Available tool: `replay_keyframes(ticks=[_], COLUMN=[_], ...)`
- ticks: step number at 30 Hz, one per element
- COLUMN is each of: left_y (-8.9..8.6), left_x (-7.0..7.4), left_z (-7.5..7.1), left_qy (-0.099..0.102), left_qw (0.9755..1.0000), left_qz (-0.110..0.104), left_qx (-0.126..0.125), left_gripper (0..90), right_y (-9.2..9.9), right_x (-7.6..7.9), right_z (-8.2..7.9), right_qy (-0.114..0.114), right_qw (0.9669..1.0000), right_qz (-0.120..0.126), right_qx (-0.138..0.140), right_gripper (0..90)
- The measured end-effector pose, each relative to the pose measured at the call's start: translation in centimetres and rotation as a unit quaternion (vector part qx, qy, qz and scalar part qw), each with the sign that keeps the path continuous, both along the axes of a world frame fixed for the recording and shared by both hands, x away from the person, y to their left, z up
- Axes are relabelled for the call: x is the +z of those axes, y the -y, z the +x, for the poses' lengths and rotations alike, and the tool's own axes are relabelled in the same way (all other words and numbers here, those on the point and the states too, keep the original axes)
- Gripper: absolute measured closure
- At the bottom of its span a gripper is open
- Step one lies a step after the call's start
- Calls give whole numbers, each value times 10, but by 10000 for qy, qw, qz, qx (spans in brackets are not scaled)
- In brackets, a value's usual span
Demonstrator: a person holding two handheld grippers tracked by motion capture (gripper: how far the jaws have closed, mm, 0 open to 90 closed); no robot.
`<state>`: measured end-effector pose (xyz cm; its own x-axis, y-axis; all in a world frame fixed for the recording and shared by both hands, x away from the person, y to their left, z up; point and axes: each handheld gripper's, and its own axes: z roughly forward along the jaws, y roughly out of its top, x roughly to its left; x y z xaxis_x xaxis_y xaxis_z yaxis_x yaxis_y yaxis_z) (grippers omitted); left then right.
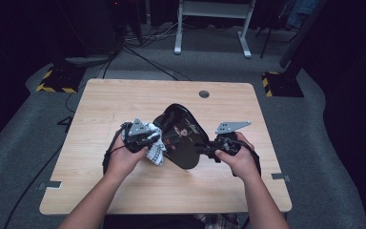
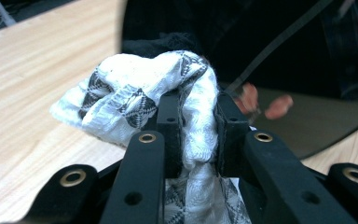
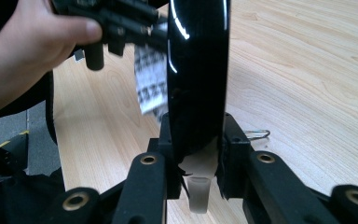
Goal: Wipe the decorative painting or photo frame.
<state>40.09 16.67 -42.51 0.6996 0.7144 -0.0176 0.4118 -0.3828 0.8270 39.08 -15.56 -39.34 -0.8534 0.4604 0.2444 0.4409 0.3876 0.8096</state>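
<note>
A person holds two grippers over the middle of the wooden bench [image 1: 124,100]. The left gripper [image 2: 198,126] has its fingers [image 2: 168,122] clamped tight on a bunched white cloth with a black pattern [image 2: 130,100], which presses against the glossy face of a black oval plate [image 1: 183,136]. The right gripper [image 3: 196,140] has its fingers [image 3: 233,140] closed on the rim of the plate, holding it tilted up off the bench, nearer the front edge than the back. In the right gripper view the plate stands edge-on, with the cloth hanging just beside it.
</note>
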Motion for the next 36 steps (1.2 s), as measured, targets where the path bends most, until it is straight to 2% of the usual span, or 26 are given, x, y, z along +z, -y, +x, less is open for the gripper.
replay_keyframes(ticks=[1, 2, 3, 5, 8, 11, 14, 15, 20, 23, 24, 27, 30, 31, 36], left_y=[0, -1, -2, -2, -1, 2, 5, 6, 3, -1, -1, -1, 1, 2, 6], left_x=[0, -1, -3, -13, -20, -30, -25, -23, -3, -4, -6, -15, -26, -29, -35], left_z=[0, 1, 1, 1, 1, -1, -3, -3, 0, 2, 2, 2, 2, 1, -2], left_qy=[0, -77, -50, -172, -289, -386, -278, -276, -9, -4, 2, -135, -321, -333, -409], left_qw=[10000, 9999, 10000, 9998, 9996, 9991, 9989, 9992, 9999, 9999, 9999, 9996, 9993, 9990, 9986], left_qz=[0, -94, -49, 25, 22, 167, 374, 297, 140, 63, 101, 197, 191, 279, 339], left_qx=[0, -12, 3, 10, 13, 2, -7, -11, 79, 123, 137, 131, 76, 67, 13], left_gripper=[763, 762, 762, 762, 763, 762, 762, 762, 762, 762, 762, 762, 762, 762, 762], right_y=[0, 0, 0, 0, 0, -1, -1, 0, 0, -1, -1, -1, -1, -1, -1], right_x=[0, 0, 0, 0, 0, 0, 0, 0, 0, 0, 0, 0, 0, 0, 0], right_z=[0, 0, 0, 0, -1, -1, 0, 0, 0, -1, -1, -1, -1, -1, 0], right_qy=[-1, -2, -5, -10, -6, -19, -28, -28, -22, -20, -18, -20, -34, -39, -46], right_qw=[10000, 10000, 10000, 10000, 10000, 10000, 10000, 10000, 10000, 10000, 10000, 10000, 10000, 10000, 10000], right_qz=[2, 4, 7, 12, 10, 13, 11, 11, 8, 10, 10, 13, 23, 22, 23], right_qx=[3, 2, 1, -2, -4, -2, 4, 6, 2, 0, -1, 1, 7, 14, 3], right_gripper=[755, 754, 754, 753, 751, 749, 751, 751, 751, 750, 750, 748, 744, 743, 744])
